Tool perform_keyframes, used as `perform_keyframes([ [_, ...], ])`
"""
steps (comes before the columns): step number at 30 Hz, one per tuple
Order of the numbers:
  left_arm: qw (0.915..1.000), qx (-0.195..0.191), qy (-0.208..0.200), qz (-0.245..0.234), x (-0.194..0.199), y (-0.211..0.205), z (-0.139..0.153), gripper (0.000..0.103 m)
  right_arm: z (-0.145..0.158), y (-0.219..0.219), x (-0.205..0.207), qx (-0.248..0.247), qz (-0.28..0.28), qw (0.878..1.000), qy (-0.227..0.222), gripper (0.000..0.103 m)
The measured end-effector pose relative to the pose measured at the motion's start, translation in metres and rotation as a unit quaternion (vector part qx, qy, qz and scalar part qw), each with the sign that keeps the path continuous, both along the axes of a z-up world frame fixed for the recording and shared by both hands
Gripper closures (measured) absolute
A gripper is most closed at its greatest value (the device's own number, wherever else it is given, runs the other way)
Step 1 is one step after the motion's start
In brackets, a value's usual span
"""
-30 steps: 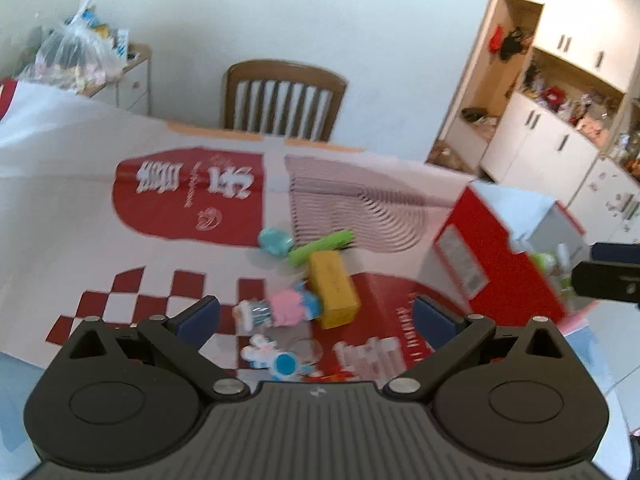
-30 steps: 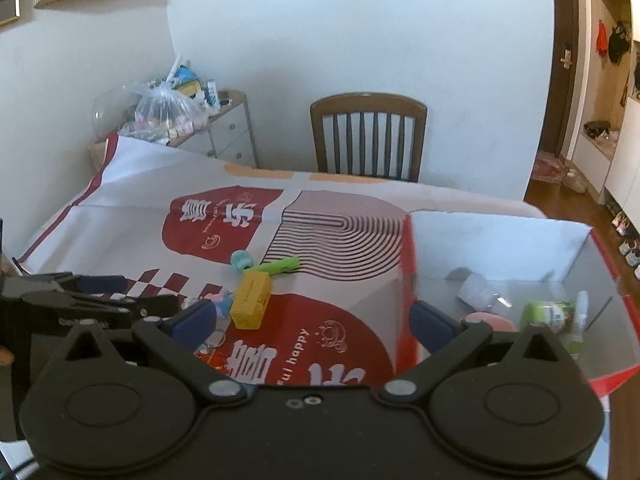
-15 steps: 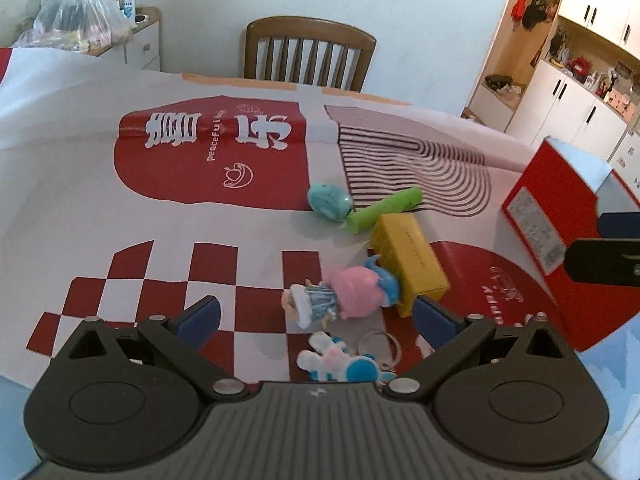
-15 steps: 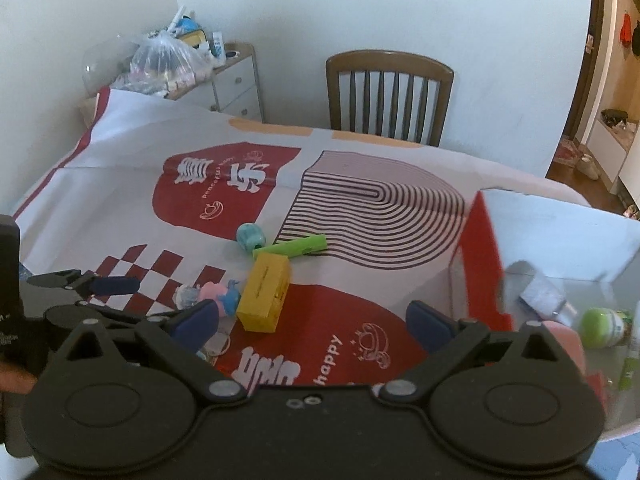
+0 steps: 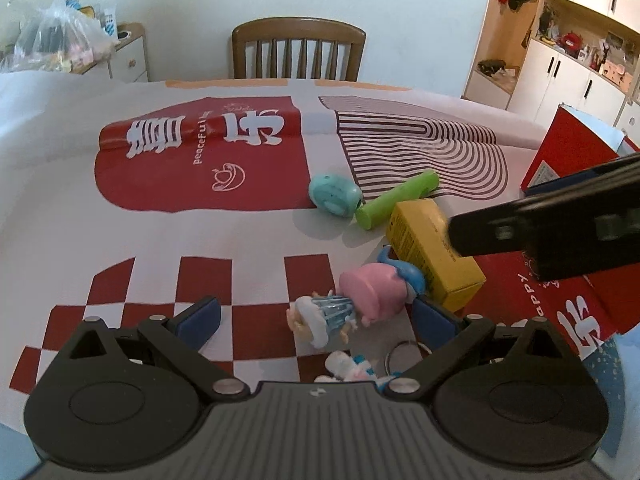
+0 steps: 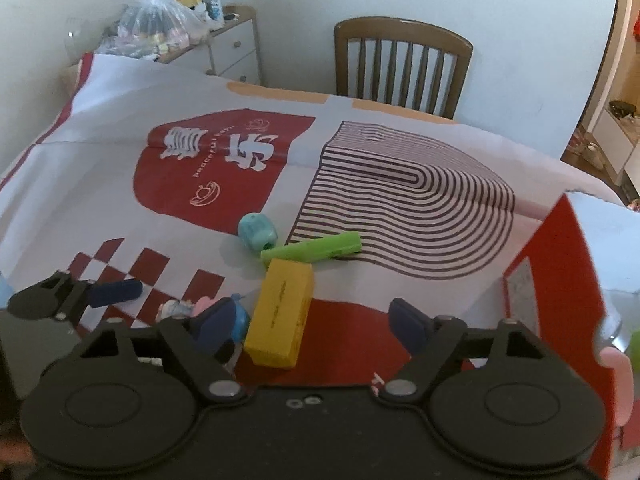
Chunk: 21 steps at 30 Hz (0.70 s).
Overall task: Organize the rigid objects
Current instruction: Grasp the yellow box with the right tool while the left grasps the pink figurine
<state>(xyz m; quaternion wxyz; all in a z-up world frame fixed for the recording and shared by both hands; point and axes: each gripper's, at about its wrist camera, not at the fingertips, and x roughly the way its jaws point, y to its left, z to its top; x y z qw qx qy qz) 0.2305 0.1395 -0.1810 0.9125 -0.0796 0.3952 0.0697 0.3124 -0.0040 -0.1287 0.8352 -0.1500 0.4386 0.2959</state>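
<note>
Our left claw [image 5: 316, 316] hangs low over the counter [image 5: 160, 232] with its jaws wide, and the pink-hatted figurine [image 5: 348, 300] lies on its side between the blue pads, touched by neither. Our right claw [image 6: 312, 320] is also spread wide, the near end of the yellow box [image 6: 282, 316] between its fingers without contact. Beyond lie a green tube [image 6: 312, 249] and a teal sharpener [image 6: 257, 233] just beside each other; the red box [image 6: 556, 280] stands to the right.
</note>
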Motion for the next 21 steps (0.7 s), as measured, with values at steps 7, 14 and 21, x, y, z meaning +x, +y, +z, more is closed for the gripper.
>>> perform_keyframes([
  [7, 0.9998, 0.008, -0.014, -0.007, 0.004, -0.003, -0.004, 0.003, -0.018, 0.02, 0.01, -0.019, -0.013, 1.0, 0.01, 0.033],
  [14, 0.999, 0.037, -0.021, -0.012, 0.008, -0.013, -0.005, 0.016, -0.028, 0.033, 0.018, -0.029, -0.017, 0.999, 0.011, 0.048],
  [21, 0.9976, 0.054, -0.034, -0.026, 0.011, -0.02, -0.004, 0.047, -0.039, 0.039, 0.017, -0.047, -0.021, 0.999, 0.013, 0.059],
])
